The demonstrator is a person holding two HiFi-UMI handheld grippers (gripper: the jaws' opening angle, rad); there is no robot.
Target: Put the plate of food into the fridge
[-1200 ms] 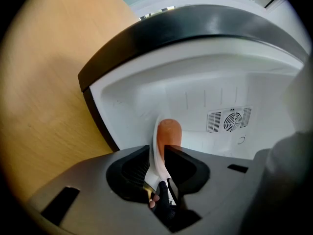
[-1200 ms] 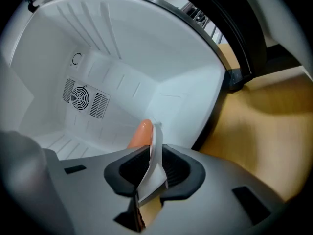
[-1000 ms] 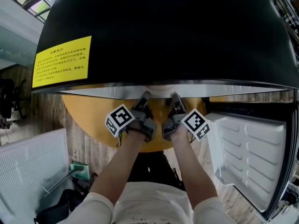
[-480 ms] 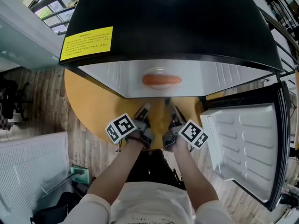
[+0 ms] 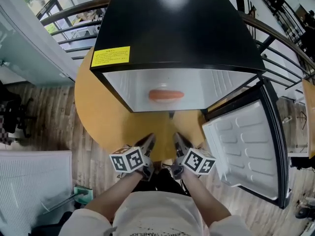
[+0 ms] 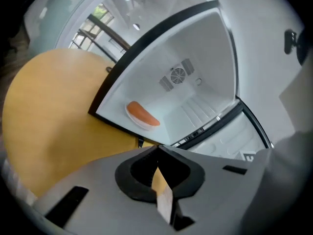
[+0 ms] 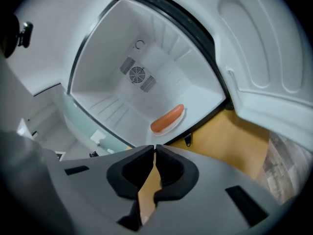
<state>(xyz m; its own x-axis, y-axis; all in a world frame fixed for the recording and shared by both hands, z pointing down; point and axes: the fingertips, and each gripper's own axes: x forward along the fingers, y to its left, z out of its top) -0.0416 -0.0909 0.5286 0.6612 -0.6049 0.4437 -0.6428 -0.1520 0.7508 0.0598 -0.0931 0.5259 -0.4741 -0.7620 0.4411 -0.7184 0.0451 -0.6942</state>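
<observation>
Both grippers have drawn back from the fridge (image 5: 177, 28) toward the person. The left gripper (image 5: 149, 139) and right gripper (image 5: 176, 137) now hover side by side over the near edge of the round yellow table (image 5: 103, 117), each with its jaws closed together on nothing. The plate (image 5: 166, 100) with a sausage (image 5: 166, 95) lies well ahead of them on the fridge floor. The door (image 5: 246, 151) stands open at the right.

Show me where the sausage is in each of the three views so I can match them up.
Head view: sausage at center, inside the open fridge.
Left gripper view: sausage just left of center, on the fridge floor.
Right gripper view: sausage just right of center, near the fridge's front edge.
Shared landmark: the yellow table under the fridge.
</observation>
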